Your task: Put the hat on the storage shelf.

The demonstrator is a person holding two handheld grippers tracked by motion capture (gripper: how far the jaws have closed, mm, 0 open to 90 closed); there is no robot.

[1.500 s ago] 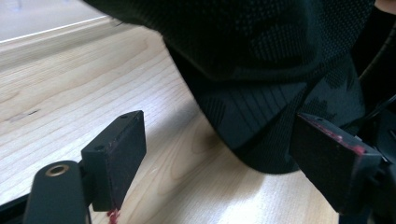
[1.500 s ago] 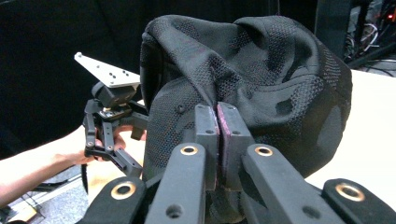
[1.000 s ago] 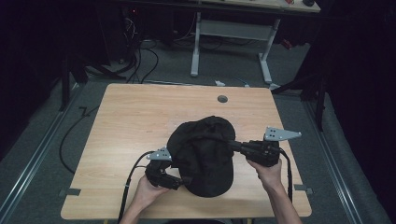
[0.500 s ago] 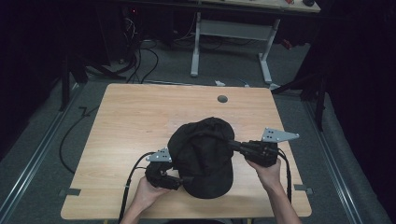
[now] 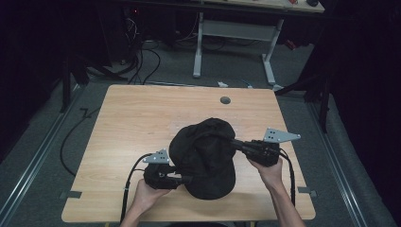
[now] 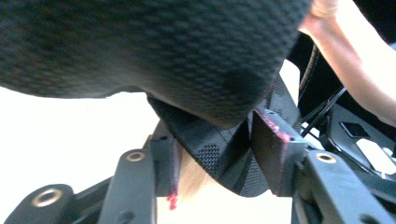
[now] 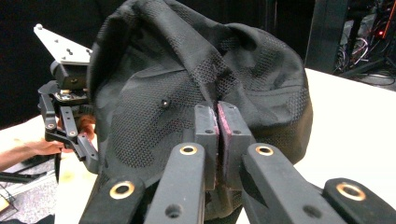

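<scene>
Black cap (image 5: pixel 204 156) sits on the near half of the wooden table (image 5: pixel 142 123), lifted between the two grippers. Right gripper (image 7: pixel 216 126) has its jaws pinched tight on a fold of the cap's mesh fabric, at its right edge. Left gripper (image 6: pixel 215 158) has just been closing, its jaws astride the cap's lower edge; the right-hand pad looks to touch the fabric, though a full pinch is hard to judge. Beyond the cap there's bare tabletop out to a small round hole (image 5: pixel 225 100) near the far edge.
</scene>
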